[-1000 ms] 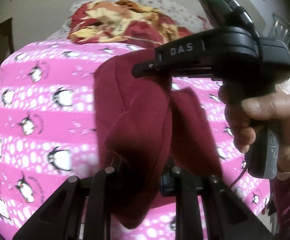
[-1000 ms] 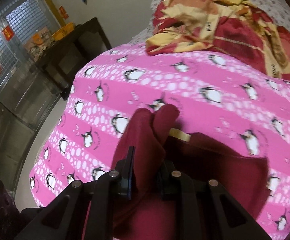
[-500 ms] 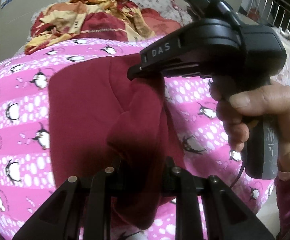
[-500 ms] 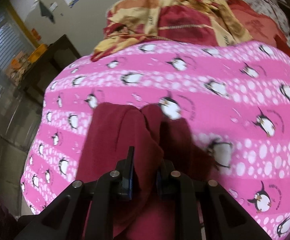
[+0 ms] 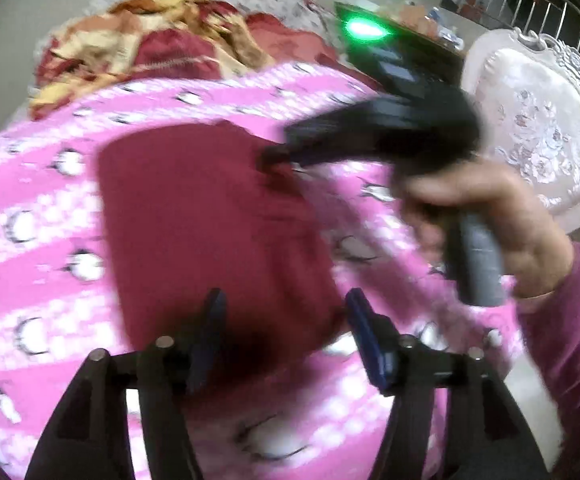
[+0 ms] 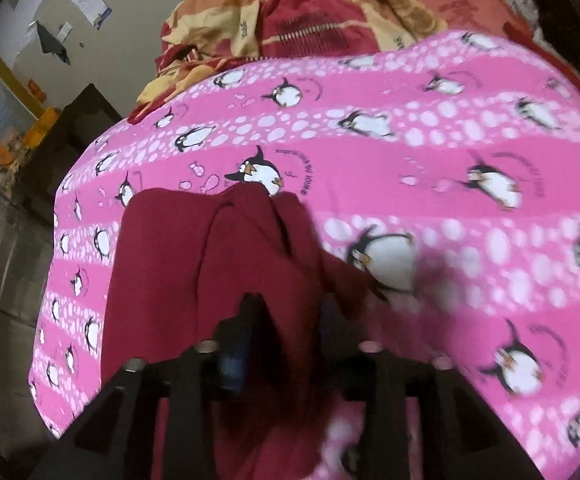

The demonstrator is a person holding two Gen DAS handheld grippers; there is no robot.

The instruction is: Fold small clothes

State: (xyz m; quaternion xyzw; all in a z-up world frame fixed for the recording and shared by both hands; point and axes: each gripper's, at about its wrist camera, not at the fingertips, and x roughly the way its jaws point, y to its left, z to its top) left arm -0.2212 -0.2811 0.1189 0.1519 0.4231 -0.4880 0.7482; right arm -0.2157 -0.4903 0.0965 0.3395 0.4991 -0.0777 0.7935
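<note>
Both grippers work over a pink penguin-print blanket (image 6: 470, 152) that covers most of the surface in either view. On it lies the maroon garment (image 5: 210, 220), spread fairly flat in the left wrist view with a straight left edge and a squared far edge, pink blanket showing wide on its left side and beyond its far edge. A heap of red and yellow bedding (image 6: 310, 20) sits at the blanket's far end, well apart from the garment. To the right, past the blanket's edge, stands a pale upholstered chair (image 5: 538, 128); to the left in the right wrist view the blanket drops off toward a dark cabinet (image 6: 78, 128) and floor.

Left gripper (image 5: 286, 332) has its jaws spread wide, hovering at the garment's near edge with nothing between them. Right gripper (image 6: 286, 328) is closed on a bunched ridge of the maroon cloth, which rises in folds between its fingers; in the left wrist view its tip meets the garment's far right corner, blurred. The right hand (image 5: 490, 224) grips its handle.
</note>
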